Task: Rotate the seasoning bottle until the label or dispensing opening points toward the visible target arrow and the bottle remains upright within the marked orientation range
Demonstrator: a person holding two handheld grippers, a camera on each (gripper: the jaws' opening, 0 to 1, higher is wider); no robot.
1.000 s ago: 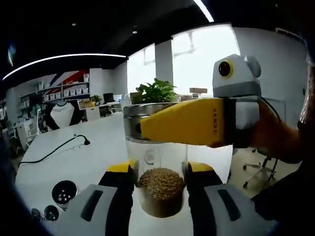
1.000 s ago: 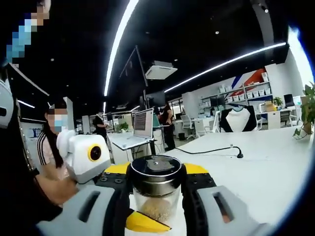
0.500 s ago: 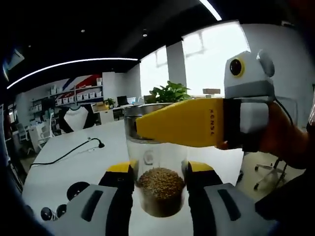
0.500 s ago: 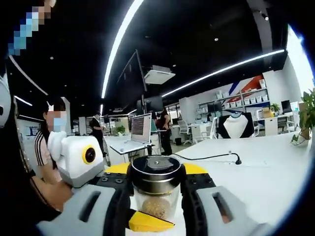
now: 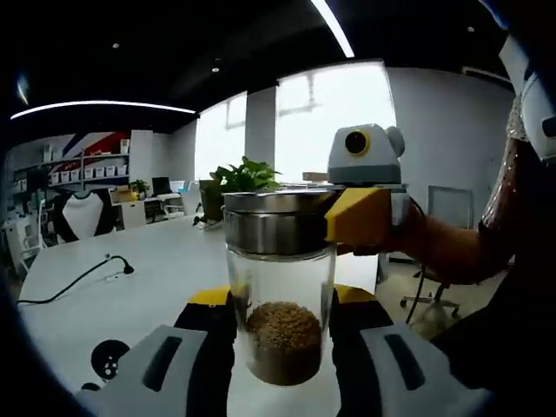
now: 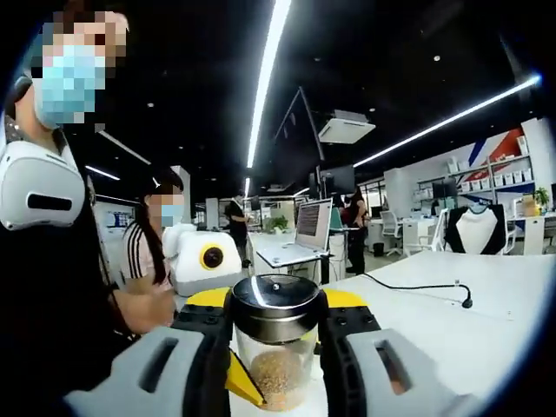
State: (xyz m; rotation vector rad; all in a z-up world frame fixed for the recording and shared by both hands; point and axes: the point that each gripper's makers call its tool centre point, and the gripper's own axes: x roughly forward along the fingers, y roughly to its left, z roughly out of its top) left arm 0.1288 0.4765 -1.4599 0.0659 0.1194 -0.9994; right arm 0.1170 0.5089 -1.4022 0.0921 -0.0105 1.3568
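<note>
A clear glass seasoning bottle point(image 5: 280, 300) with a steel lid point(image 5: 276, 221) and brown grains in its bottom stands upright between both grippers. My left gripper point(image 5: 282, 304) is shut on the bottle's lower body. My right gripper point(image 6: 276, 306) is shut on the lid point(image 6: 276, 300), and one of its yellow fingers point(image 5: 356, 217) presses the lid's right side in the left gripper view. In the right gripper view a yellow finger point(image 6: 240, 382) of the left gripper shows against the glass below the lid. No label or arrow is visible.
A white table point(image 5: 130, 295) lies below, with a black cable point(image 5: 74, 278) and small round black caps point(image 5: 109, 356) at its near left. A plant point(image 5: 248, 174) stands at the far edge. A laptop point(image 6: 308, 230) and seated and standing people show beyond the table.
In the left gripper view the right gripper's yellow finger has swung from across the lid's front to its right side. The right gripper view has turned along with it.
</note>
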